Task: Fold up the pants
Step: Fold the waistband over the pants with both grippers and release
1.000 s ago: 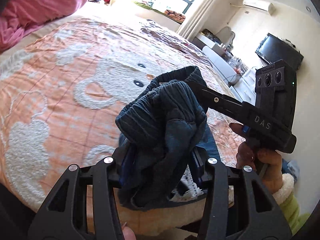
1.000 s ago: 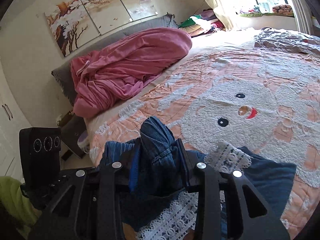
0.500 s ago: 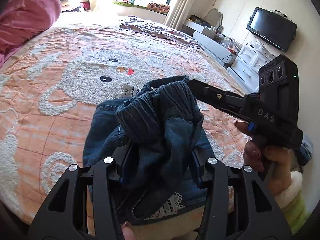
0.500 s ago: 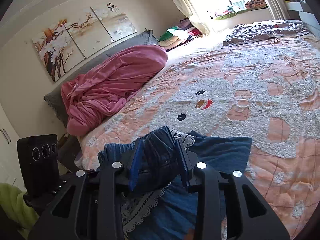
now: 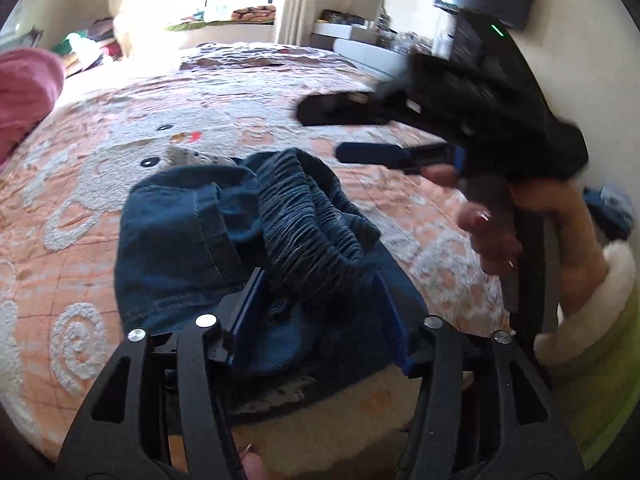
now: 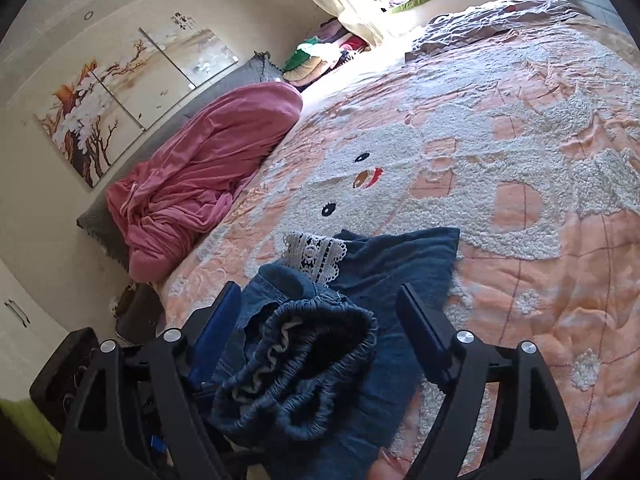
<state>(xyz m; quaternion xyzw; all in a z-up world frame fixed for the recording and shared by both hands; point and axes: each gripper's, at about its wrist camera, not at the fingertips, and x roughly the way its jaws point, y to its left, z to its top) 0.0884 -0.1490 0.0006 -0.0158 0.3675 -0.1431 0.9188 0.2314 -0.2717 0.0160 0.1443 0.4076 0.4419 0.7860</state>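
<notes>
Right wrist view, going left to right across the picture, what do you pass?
Flower paintings on the wall → pink blanket heap → lace trim of the pants → bear's red mouth on the bedspread → grey quilt at the far end of the bed.

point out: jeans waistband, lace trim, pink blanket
jeans waistband (image 6: 304,364): right wrist view, on the gathered elastic band between the gripper fingers.
lace trim (image 6: 316,254): right wrist view, on the white lace edge beyond the denim.
pink blanket (image 6: 208,168): right wrist view, middle of the heap by the headboard.
</notes>
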